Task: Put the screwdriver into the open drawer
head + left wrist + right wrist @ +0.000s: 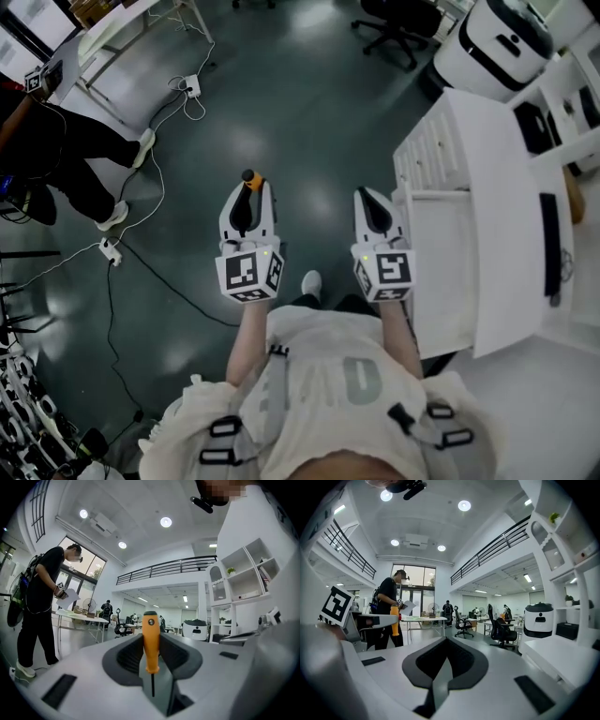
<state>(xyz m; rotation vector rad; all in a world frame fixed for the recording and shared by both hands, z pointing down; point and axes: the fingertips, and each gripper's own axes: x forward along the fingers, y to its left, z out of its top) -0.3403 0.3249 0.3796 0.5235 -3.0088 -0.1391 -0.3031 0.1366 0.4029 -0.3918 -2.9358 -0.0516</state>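
An orange-handled screwdriver (249,178) stands upright between the jaws of my left gripper (249,193), which is shut on its thin shaft. In the left gripper view the handle (150,639) rises above the pads and the left gripper (151,665) points level into the room. My right gripper (369,196) is beside it, empty and shut, with its tips (446,641) meeting. The right gripper view also catches the screwdriver (395,620) at the left. The open white drawer (439,272) of the cabinet (492,187) lies just right of the right gripper.
A person in black (56,150) stands at the far left by a table. Cables and a power strip (192,87) lie on the dark floor. An office chair (398,23) and a white machine (492,42) are ahead. White shelves (243,573) rise on the right.
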